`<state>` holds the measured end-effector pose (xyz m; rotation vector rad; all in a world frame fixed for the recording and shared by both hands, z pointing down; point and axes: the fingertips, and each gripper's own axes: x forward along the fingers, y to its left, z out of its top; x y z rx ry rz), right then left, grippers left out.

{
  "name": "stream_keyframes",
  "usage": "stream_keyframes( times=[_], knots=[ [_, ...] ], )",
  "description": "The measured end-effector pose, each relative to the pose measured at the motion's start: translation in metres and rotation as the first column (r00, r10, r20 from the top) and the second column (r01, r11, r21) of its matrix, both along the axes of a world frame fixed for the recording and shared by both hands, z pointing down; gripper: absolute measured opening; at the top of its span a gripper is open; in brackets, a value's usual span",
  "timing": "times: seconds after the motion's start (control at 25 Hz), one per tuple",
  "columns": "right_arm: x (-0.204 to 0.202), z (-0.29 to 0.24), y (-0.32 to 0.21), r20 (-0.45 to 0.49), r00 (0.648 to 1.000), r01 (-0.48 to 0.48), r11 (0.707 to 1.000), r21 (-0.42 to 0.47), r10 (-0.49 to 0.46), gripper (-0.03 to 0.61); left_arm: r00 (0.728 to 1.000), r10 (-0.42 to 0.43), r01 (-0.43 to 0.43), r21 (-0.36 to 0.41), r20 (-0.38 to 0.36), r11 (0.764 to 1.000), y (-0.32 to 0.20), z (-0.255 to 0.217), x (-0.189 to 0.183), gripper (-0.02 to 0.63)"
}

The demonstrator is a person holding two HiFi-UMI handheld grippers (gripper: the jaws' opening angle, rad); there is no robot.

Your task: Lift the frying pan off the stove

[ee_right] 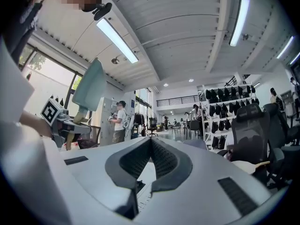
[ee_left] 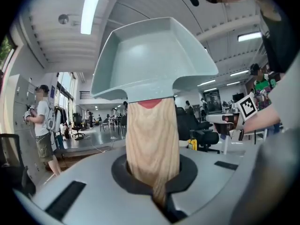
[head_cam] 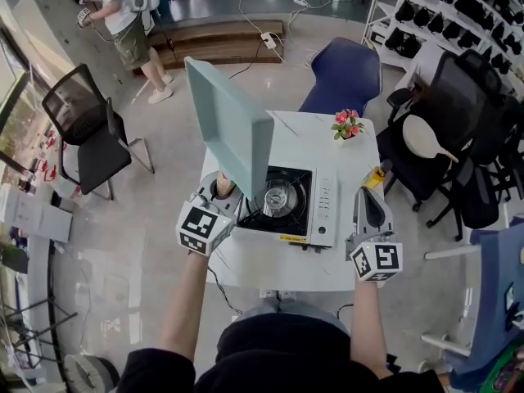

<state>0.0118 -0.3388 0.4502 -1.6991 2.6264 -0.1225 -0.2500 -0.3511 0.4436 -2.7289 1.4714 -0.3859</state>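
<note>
The pale green square frying pan stands tipped up on edge in the air over the left side of the portable gas stove, clear of the burner. My left gripper is shut on its wooden handle. In the left gripper view the handle rises from between the jaws to the pan overhead. My right gripper hovers at the stove's right, shut with nothing in it; its jaws meet. From there the pan shows far left.
The stove sits on a small white table with a flower pot at the back right and a yellow item at the right edge. A blue chair stands behind, black chairs at both sides. A person stands far left.
</note>
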Motion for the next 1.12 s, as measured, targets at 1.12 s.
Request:
stream_keyframes(
  times=[1.12],
  knots=[
    [0.008,-0.005,0.040,-0.068,0.997,-0.027,0.999,0.041,0.030,0.000,0.958,-0.220,0.238,0.082,-0.186,0.968,0.066,-0.008,-0.014,0.014]
  ],
)
